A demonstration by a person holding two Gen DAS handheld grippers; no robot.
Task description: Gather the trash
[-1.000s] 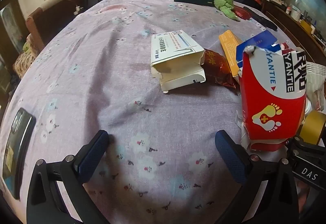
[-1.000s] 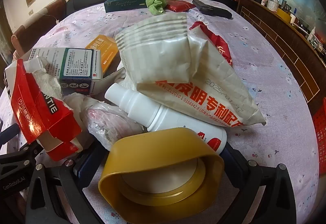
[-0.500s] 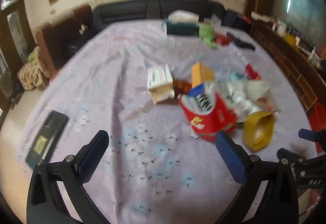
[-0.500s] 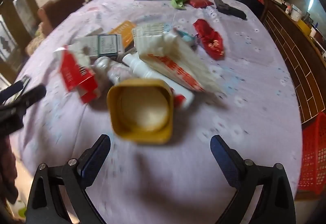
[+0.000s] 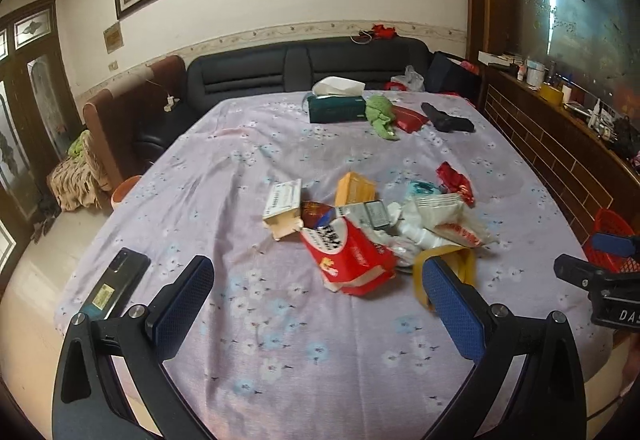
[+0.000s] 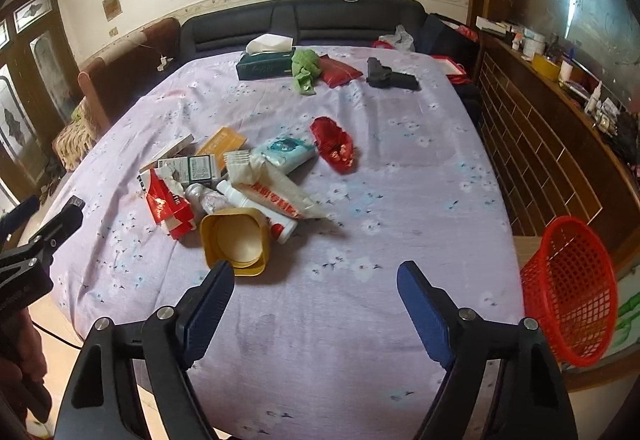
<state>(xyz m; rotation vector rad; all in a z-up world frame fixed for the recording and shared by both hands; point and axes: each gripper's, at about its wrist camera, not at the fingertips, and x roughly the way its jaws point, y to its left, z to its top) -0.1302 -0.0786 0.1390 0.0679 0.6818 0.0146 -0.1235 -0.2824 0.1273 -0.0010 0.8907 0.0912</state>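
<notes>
Nothing looks collected: the trash pile lies mid-frame, red basket lower right, both grippers spread, empty.

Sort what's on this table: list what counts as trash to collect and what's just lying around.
For the job:
red carton
yellow tub
white bottle
paper packet
red wrapper
red basket, beside the table, the likely bin

Probably just lying about:
tissue box
green cloth
black phone
black pouch
</notes>
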